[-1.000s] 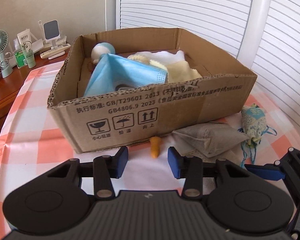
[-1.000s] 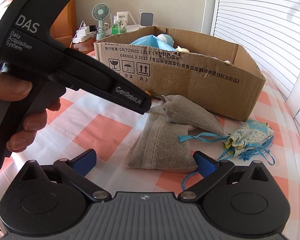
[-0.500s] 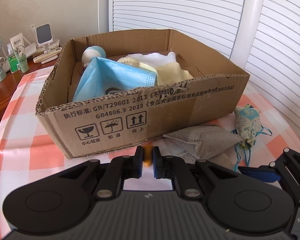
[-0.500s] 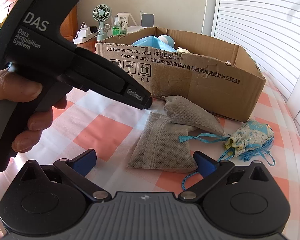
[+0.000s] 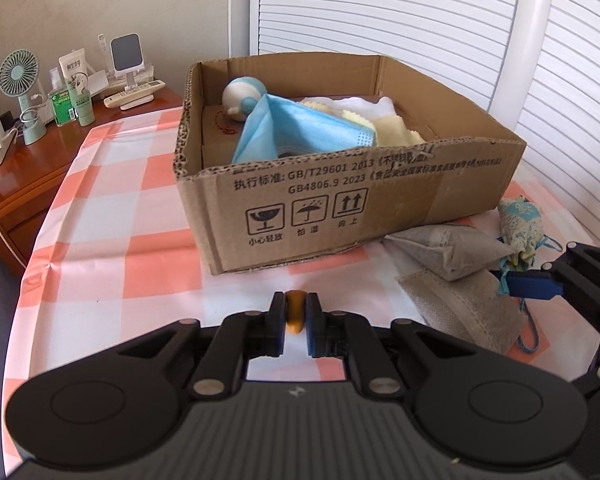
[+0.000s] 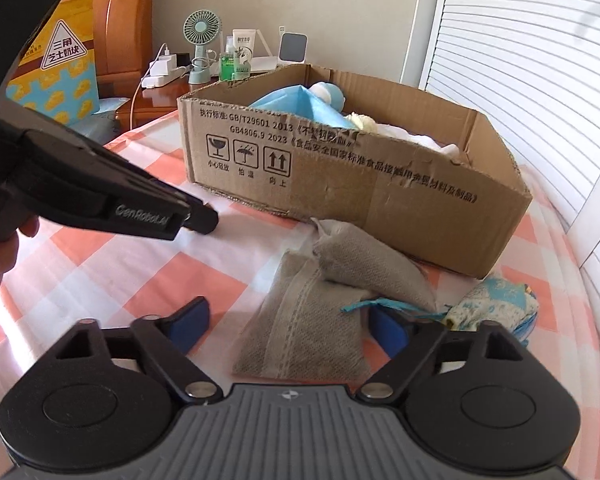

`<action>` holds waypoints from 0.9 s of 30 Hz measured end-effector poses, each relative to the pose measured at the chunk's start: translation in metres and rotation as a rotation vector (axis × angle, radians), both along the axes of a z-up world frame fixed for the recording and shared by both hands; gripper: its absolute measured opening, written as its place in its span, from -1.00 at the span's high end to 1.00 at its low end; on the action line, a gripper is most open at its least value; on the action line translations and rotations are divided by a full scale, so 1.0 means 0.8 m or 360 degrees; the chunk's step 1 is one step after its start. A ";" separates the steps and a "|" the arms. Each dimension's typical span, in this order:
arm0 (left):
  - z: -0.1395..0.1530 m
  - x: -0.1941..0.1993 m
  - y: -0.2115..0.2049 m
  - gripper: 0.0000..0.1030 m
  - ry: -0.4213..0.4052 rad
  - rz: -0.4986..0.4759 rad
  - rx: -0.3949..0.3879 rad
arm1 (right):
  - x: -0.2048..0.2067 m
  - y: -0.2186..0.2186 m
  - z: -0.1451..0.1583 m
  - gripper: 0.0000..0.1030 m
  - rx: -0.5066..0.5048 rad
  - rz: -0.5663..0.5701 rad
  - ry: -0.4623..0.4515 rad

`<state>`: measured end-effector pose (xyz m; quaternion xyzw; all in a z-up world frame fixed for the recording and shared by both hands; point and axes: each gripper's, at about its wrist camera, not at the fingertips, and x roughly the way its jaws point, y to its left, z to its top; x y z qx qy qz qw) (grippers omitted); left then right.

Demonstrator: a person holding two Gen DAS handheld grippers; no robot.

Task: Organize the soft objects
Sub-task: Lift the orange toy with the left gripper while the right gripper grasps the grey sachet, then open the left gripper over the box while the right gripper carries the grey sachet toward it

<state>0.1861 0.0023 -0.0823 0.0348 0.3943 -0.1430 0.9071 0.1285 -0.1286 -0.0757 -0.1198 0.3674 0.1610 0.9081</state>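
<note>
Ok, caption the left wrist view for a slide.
Left gripper shut on a small orange piece before the cardboard box.

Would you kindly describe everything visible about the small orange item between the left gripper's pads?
The small orange piece is a short, rounded, tapered nub with a smooth, matte, rubbery-looking surface, darker at its top and yellower at its lower tip. It stands roughly upright, pinched between the two blue pads of the left gripper, which is shut on it. It sits in front of the cardboard box, above the orange-and-white checked tablecloth; whether it touches the cloth cannot be told.
</note>
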 end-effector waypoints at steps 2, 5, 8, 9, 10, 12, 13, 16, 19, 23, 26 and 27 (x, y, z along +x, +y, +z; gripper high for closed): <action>0.000 0.000 0.003 0.85 0.0009 -0.0001 -0.0005 | 0.001 -0.001 0.002 -0.41 0.0000 -0.0016 0.0000; -0.001 0.000 0.004 0.85 0.0015 -0.0014 -0.0012 | -0.002 -0.001 0.004 -0.15 0.0006 -0.0026 -0.0002; -0.001 -0.001 0.003 0.85 0.0016 -0.0037 -0.0015 | -0.006 -0.002 0.008 0.08 0.0023 -0.0046 0.0008; -0.001 -0.002 0.003 0.85 0.0018 -0.0047 -0.0019 | -0.007 -0.002 0.009 0.11 0.0018 -0.0048 0.0005; 0.000 -0.003 0.003 0.85 0.0019 -0.0055 -0.0021 | -0.009 -0.003 0.010 0.15 0.0016 -0.0050 0.0002; 0.002 -0.006 0.003 0.85 0.0018 -0.0078 -0.0022 | -0.010 -0.004 0.013 0.18 0.0018 -0.0054 0.0012; 0.003 -0.007 0.003 0.85 0.0016 -0.0091 -0.0020 | -0.013 -0.006 0.015 0.20 0.0028 -0.0051 0.0019; 0.010 -0.013 0.005 0.85 0.0014 -0.0139 -0.0006 | -0.020 -0.009 0.023 0.23 0.0057 -0.0030 0.0040; 0.017 -0.021 0.007 0.85 0.0014 -0.0188 0.0006 | -0.028 -0.012 0.031 0.24 0.0075 -0.0001 0.0053; 0.027 -0.032 0.009 0.85 0.0028 -0.0256 0.0013 | -0.042 -0.013 0.045 0.24 0.0071 0.0022 0.0033; 0.036 -0.041 0.011 0.85 0.0038 -0.0299 0.0002 | -0.051 -0.017 0.058 0.24 0.0086 0.0024 0.0012; 0.040 -0.044 0.012 0.85 0.0041 -0.0312 -0.0005 | -0.053 -0.018 0.062 0.24 0.0090 0.0026 0.0005</action>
